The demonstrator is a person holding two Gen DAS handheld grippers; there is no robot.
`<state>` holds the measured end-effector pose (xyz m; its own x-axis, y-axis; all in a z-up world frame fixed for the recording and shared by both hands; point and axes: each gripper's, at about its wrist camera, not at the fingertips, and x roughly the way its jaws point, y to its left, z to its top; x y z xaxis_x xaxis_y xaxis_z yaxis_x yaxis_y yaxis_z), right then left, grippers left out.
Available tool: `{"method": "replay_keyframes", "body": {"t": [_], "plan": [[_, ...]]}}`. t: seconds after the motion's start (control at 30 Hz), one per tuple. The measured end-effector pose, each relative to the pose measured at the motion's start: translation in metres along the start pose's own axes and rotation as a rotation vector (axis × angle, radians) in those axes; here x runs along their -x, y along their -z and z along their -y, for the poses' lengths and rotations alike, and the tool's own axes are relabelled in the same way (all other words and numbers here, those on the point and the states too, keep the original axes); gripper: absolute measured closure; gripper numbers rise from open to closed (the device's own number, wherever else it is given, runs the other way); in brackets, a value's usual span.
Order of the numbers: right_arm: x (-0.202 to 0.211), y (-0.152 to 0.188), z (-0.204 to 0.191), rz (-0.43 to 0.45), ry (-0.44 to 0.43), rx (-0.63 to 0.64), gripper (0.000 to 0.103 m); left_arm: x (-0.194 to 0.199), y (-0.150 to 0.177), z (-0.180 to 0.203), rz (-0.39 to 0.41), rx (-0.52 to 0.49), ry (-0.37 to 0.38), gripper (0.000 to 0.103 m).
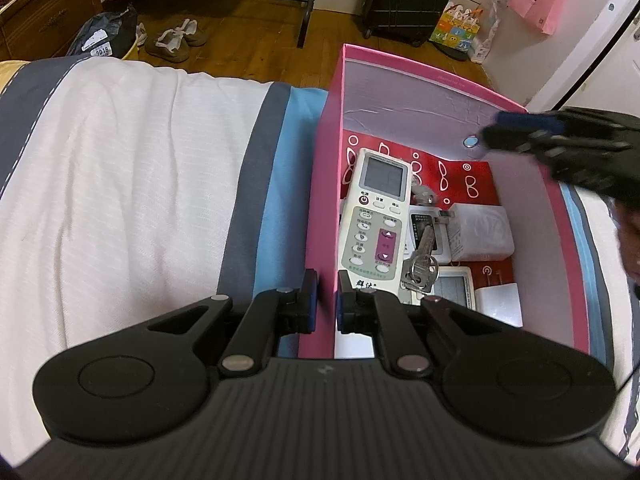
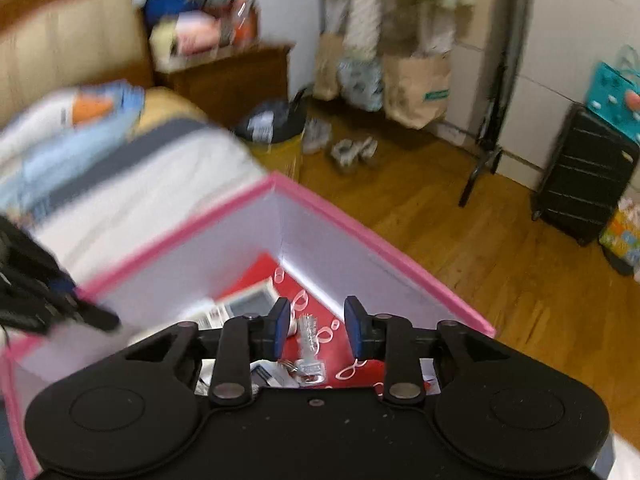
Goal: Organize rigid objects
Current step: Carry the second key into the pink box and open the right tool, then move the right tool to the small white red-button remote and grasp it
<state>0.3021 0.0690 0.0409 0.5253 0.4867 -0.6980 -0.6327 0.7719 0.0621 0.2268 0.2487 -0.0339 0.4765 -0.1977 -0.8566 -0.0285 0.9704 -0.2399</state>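
Pink cardboard framed the scene: an open pink box (image 1: 440,76) sat on a striped bedspread (image 1: 140,168), and the left gripper (image 1: 327,300) was clamped on the box's near-left wall, one pad outside and one inside, holding it in place. Inside the box, against that same wall, lay a white remote control (image 1: 374,216); just beside it, toward the box's middle, a bunch of keys (image 1: 420,264) rested on small white packets. The right gripper (image 2: 316,330) hovered above the box's interior with its jaws parted and nothing between the pads; a silvery key-like piece (image 2: 310,360) lay on the box's red lining directly below the gap. No earlier view showed whether that piece had come from the jaws. From here, the likeliest trouble looked to be the box itself: it was light card pinched by one wall, so a hard pull from the clamped gripper could tip it or buckle the side. The right gripper, blurred in the left wrist view, could also clip the box's far rim as it crossed.
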Motion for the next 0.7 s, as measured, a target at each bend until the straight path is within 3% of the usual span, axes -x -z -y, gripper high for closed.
{"method": "replay_keyframes", "body": {"t": [0.07, 0.2, 0.43, 0.57, 0.7], "plan": [[0.022, 0.003, 0.015, 0.049, 0.004, -0.106, 0.069, 0.0, 0.0, 0.0, 0.0, 0.001, 0.001, 0.095], [0.052, 0.019, 0.047, 0.058, 0.036, -0.277, 0.068, 0.0, 0.0, -0.001, 0.001, 0.0, -0.002, 0.095], [0.063, 0.071, 0.104, -0.063, 0.115, -0.588, 0.06, 0.001, -0.001, 0.001, -0.003, 0.003, -0.009, 0.095], [0.046, 0.102, 0.129, -0.159, 0.143, -0.771, 0.06, 0.0, -0.001, 0.002, -0.003, 0.001, -0.014, 0.095], [0.025, 0.124, 0.141, -0.225, 0.143, -0.868, 0.06, 0.0, -0.001, 0.003, -0.003, 0.0, -0.014, 0.095]]}}
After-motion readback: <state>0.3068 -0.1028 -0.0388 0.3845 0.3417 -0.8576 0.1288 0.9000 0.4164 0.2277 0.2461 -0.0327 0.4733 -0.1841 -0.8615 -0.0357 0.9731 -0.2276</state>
